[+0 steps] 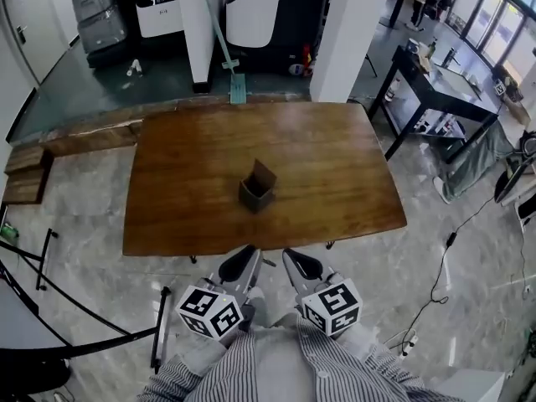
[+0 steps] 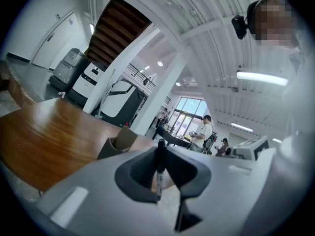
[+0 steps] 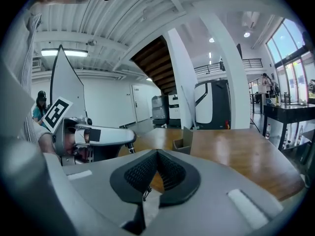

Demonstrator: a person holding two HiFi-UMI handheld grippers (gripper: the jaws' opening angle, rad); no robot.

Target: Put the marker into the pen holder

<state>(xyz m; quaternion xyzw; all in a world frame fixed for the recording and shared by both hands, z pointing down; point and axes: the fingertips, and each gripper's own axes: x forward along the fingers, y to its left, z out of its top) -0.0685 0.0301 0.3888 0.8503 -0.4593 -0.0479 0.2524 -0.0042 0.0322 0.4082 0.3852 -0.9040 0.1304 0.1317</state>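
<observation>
A dark, open-topped pen holder [image 1: 257,187] stands near the middle of the wooden table [image 1: 335,166]. Both grippers hover just off the table's near edge, close to my body. My left gripper [image 1: 245,256] is shut on a black marker [image 2: 160,168], which stands upright between the jaws with its tip upward. From the left gripper [image 2: 161,154], the pen holder [image 2: 117,144] lies ahead and slightly left. My right gripper [image 1: 293,258] is shut with nothing in it. In the view from the right gripper [image 3: 157,154], the pen holder [image 3: 184,142] is ahead and the left gripper [image 3: 98,137] alongside.
A black side table [image 1: 435,82] with clutter stands at the right, with cables on the floor [image 1: 444,258] near it. A white pillar [image 1: 343,32] and parked machines [image 1: 159,7] stand behind the table. A black metal frame [image 1: 42,258] sits at the left. People stand far off.
</observation>
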